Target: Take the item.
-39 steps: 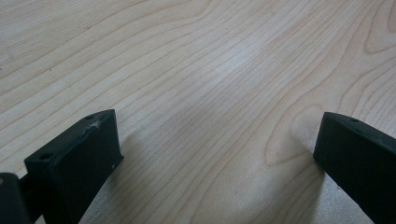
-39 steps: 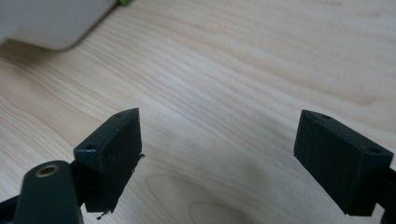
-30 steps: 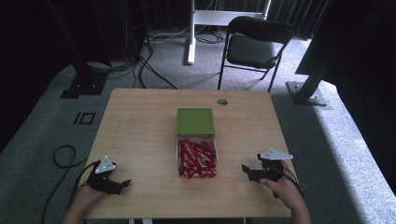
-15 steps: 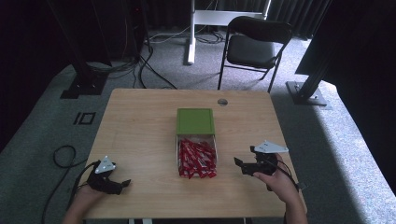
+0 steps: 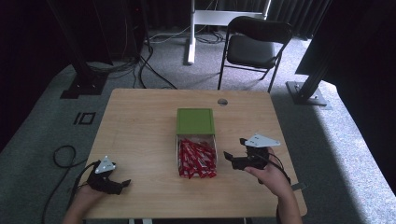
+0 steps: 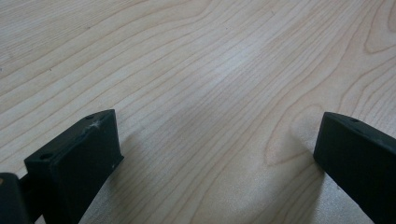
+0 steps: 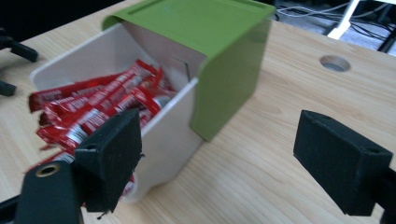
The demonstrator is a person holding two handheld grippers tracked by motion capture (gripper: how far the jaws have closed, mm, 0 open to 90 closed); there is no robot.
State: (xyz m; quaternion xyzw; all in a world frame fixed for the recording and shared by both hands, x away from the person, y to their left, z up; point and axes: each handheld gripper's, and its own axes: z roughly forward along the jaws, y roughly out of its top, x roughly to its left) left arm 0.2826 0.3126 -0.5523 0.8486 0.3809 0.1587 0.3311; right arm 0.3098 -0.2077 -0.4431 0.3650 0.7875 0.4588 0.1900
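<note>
A green box stands mid-table with its white drawer pulled out toward me, heaped with several red packets. My right gripper hovers just right of the drawer, open and holding nothing. In the right gripper view the drawer's white wall, the red packets and the green box sit close ahead, the left jaw overlapping the drawer's corner. My left gripper rests open at the table's near left. Between its wide-apart jaws lies bare wood.
The wooden table has a round cable hole near its far edge. Behind the table stand a black folding chair and dark stand legs on grey carpet. Cables trail on the floor at the left.
My right gripper has moved left, from the table's right edge toward the open drawer. The left gripper has stayed put.
</note>
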